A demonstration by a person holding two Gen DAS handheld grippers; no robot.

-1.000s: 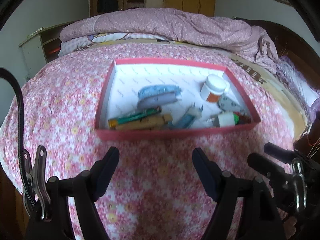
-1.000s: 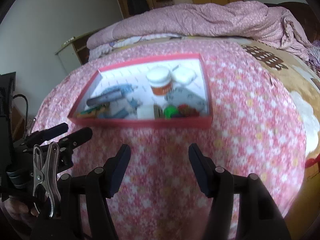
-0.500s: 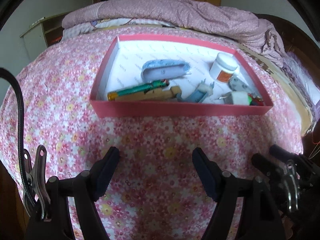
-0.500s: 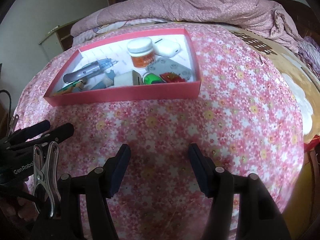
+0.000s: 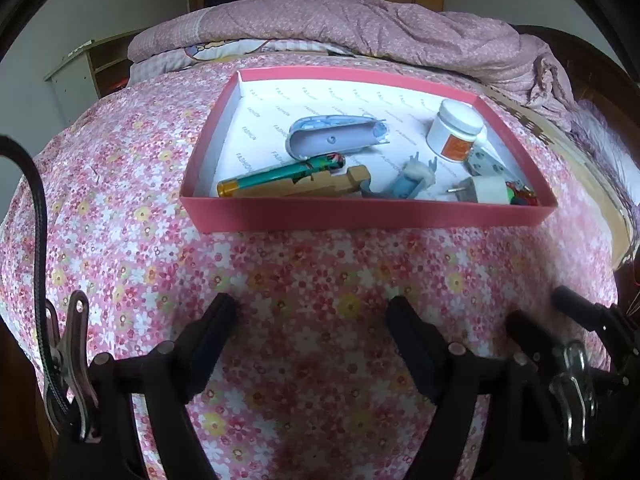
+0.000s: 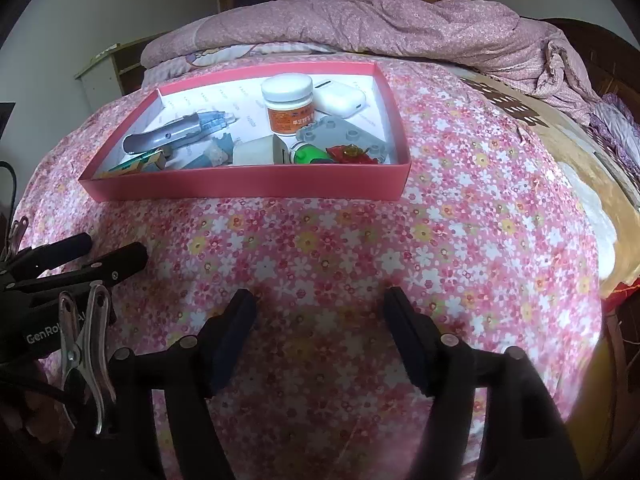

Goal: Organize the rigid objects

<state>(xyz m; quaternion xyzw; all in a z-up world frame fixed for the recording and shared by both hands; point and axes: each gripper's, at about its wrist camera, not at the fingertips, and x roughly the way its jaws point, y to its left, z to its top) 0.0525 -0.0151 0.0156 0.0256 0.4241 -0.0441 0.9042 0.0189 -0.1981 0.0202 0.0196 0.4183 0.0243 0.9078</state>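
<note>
A shallow red box sits on the flowered bedspread and holds several small rigid items. Among them are a white jar with an orange label, a grey-blue stapler, a teal pen, a wooden block, a white earbud case, a grey plate and a green piece. My left gripper hovers over bare bedspread in front of the box, its jaws opening, nothing between them. My right gripper is likewise short of the box, jaws opening and empty.
A rumpled purple quilt lies across the bed behind the box. A small shelf unit stands at the left wall, a dark wooden bed frame at the right. The bed edge drops off at the far right.
Both views now sit lower and tilt down more, so the box looks nearer and larger. Both pairs of jaws stand a little wider than before.
</note>
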